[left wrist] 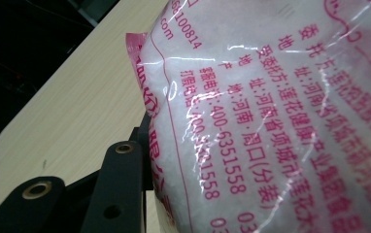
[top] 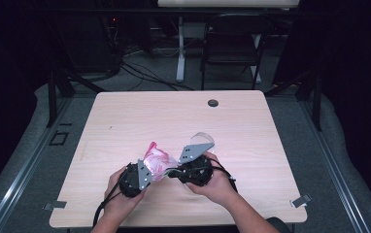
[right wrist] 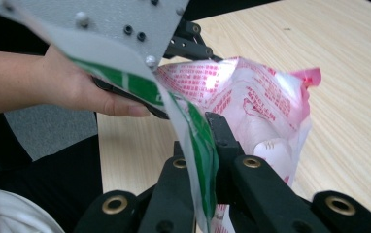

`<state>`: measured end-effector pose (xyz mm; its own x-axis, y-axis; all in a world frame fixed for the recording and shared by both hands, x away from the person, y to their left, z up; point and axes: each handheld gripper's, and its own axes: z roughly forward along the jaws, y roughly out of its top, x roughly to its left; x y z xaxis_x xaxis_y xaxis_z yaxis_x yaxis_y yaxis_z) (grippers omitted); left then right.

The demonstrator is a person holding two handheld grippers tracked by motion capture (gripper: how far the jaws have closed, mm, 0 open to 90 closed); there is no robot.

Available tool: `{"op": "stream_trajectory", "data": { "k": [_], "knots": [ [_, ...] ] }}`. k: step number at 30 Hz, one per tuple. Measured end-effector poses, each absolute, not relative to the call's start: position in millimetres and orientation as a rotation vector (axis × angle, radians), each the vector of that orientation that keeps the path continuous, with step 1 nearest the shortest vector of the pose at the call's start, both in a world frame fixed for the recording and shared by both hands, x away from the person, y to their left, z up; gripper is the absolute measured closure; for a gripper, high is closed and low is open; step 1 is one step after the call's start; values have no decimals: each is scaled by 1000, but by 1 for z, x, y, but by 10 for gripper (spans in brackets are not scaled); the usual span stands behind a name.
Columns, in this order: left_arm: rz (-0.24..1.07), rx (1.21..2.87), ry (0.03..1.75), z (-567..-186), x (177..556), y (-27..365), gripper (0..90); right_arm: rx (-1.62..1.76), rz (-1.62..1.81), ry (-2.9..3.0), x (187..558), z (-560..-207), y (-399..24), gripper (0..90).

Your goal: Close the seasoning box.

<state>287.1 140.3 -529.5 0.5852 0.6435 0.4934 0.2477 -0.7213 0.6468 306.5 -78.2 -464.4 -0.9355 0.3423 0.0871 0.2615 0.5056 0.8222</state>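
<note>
— What is being handled?

— A clear plastic bag of white granules [top: 157,160], printed in pink-red characters, is being held up off the wooden table [top: 251,126], just in front of the left gripper [top: 142,174] and just to the left of the right gripper [top: 186,167]. In the left gripper view the bag [left wrist: 280,111] is being pressed right up against the camera, with one black jaw lying along its left edge.

— How is the left gripper being kept?

— Its jaws are being held partway closed around the bag's lower part; the bag is gripped there, though the far jaw is being hidden by the bag itself.

— And the right gripper?

— In the right gripper view its two black jaws are being kept fully together, and a thin green-and-white strip of film [right wrist: 193,136] is being pinched between them [right wrist: 204,145]. The strip is being stretched upward and to the left from the jaws. Whether it is joined to the bag cannot be told.

— Where is the bag lying from that side?

— Just beyond the right gripper's jaws, its pink sealed corner [right wrist: 306,76] is being pointed away to the right. Behind it the left gripper's grey plate [right wrist: 120,24] and the person's left hand [right wrist: 76,87] are being seen.

— Anything farther out?

— A clear, curved plastic piece [top: 204,139] is being seen just beyond the right gripper, a dark round grommet [top: 213,103] is being shown near the table's far edge, and a black chair [top: 232,46] is standing behind the table.
</note>
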Motion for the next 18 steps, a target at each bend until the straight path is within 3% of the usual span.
{"op": "stream_trajectory", "data": {
  "k": [18],
  "knots": [
    [1186,2327,617,-511,293,130,615,742,1523,2672,321,-465,-95,900]
  ]
}}
